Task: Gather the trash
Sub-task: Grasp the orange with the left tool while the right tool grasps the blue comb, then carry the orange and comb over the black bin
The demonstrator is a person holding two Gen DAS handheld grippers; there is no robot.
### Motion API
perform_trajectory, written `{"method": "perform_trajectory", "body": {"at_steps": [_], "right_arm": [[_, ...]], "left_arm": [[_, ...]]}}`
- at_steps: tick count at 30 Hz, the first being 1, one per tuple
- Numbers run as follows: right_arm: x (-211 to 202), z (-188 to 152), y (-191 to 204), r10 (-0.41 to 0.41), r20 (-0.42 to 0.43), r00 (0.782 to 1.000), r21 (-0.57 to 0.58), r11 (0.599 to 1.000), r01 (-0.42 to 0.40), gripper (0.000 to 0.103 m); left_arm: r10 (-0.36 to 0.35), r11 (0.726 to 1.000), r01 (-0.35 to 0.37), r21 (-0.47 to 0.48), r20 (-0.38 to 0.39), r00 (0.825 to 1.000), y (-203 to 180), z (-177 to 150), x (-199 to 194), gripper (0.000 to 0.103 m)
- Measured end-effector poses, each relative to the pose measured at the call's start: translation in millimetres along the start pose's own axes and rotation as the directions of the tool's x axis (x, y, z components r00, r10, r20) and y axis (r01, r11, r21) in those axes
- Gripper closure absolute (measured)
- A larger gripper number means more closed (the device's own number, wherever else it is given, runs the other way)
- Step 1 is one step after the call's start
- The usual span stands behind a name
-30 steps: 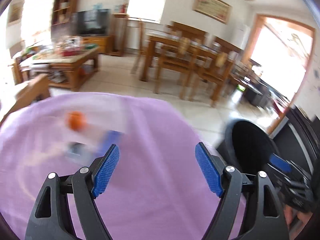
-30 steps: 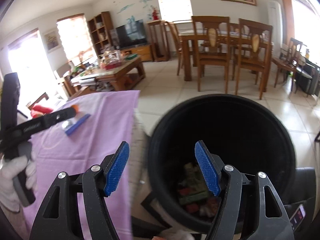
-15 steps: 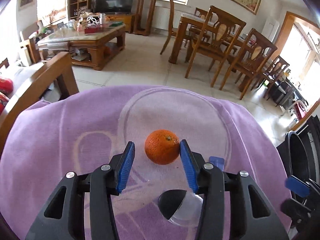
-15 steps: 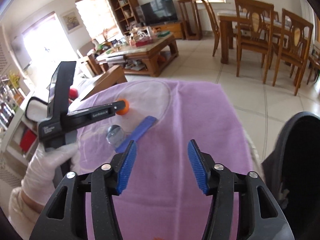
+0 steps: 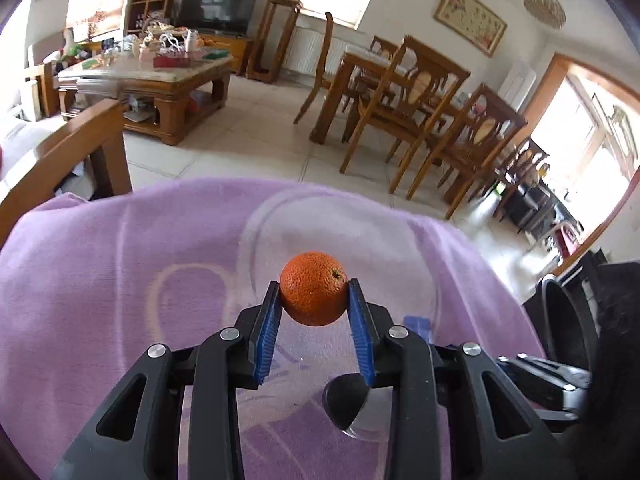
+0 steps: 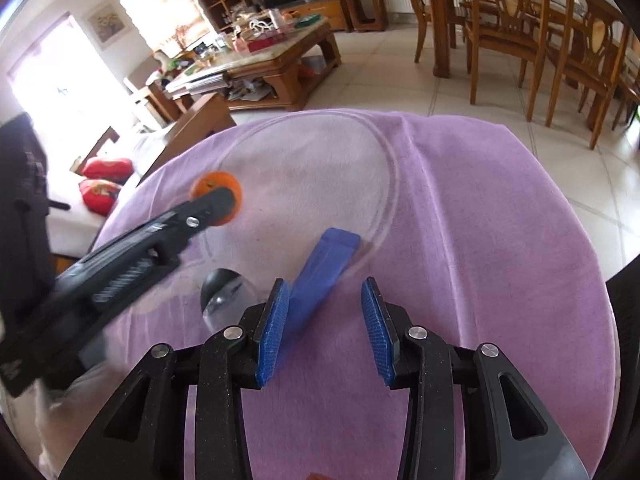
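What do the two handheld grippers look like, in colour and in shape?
Both the left gripper and the right gripper have black plastic fingers with triangular cut-outs, silver round bolts and ribbed blue pads. White lettering, too blurred to read, runs along the left gripper's side.

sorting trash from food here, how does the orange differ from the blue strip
The orange is round and pebbled; the blue strip is flat, long and smooth. The orange sits pinched between the closing left gripper pads; the blue strip lies free on the purple cloth, its near end beside the right gripper, whose closing jaws hold nothing. Both are over the clear round plate.
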State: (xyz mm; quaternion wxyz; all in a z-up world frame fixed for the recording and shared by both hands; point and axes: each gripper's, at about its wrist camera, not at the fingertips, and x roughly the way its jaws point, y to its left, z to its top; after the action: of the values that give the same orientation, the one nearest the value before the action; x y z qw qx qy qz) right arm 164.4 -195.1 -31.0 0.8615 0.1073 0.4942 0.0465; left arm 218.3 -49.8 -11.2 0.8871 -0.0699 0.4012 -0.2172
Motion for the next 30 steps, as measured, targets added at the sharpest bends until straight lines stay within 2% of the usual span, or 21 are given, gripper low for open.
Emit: {"method": "perform_trajectory", "body": {"at_steps": [2,4,8,9,10,16,22,26,30], "right_arm": [[5.0,0.7,9.5,-0.053,0.013,0.999,-0.041,0.998,0.053,0.067],[9.1,0.3,18.4,-0.101,0.026,0.995,-0.084,0.991,0.103,0.069],[14.5,-4.7,29.4,-0.147,0.051,0.988,-0.169,0.974,0.154,0.075],[16.5,-7.1,30.8,-0.144,0.055,0.988,-0.186,0.971,0.152,0.088],[15.7,-9.1,33.7,-0.151,0.060,0.987,-0.202,0.966,0.160,0.096],[1.7,-24.2,32.2,-0.133,0.112,0.985,-0.224,0.962,0.156,0.096],[-50.7,-48.5,22.9,-0.131,0.218,0.967,-0.247,0.951,0.185,0.096],[-87.3,-70.6,6.6,-0.128,0.284,0.950,-0.244,0.949,0.201,0.096],[-122.8,-87.8,-17.0,-0.145,0.343,0.928,-0.239,0.942,0.236,0.096]], "left_arm": [[0.023,1.000,-0.023,0.012,0.043,0.999,-0.6,5.0,-13.1,0.070],[0.012,1.000,-0.011,-0.010,0.077,0.997,1.8,7.5,-26.4,0.070],[0.020,1.000,-0.017,-0.024,0.110,0.994,7.3,12.4,-35.2,0.070],[0.022,0.999,-0.019,-0.030,0.112,0.993,8.3,13.3,-34.9,0.070],[0.026,0.999,-0.022,-0.031,0.112,0.993,8.5,13.2,-34.6,0.070],[0.024,0.999,-0.020,-0.032,0.117,0.993,12.5,13.5,-33.9,0.070],[0.007,1.000,-0.005,-0.018,0.126,0.992,10.0,9.7,-32.7,0.070],[-0.032,0.999,0.030,0.015,0.141,0.989,-5.9,8.7,-33.5,0.070],[-0.085,0.993,0.072,0.091,0.151,0.985,-45.5,-0.5,-38.7,0.070]]}}
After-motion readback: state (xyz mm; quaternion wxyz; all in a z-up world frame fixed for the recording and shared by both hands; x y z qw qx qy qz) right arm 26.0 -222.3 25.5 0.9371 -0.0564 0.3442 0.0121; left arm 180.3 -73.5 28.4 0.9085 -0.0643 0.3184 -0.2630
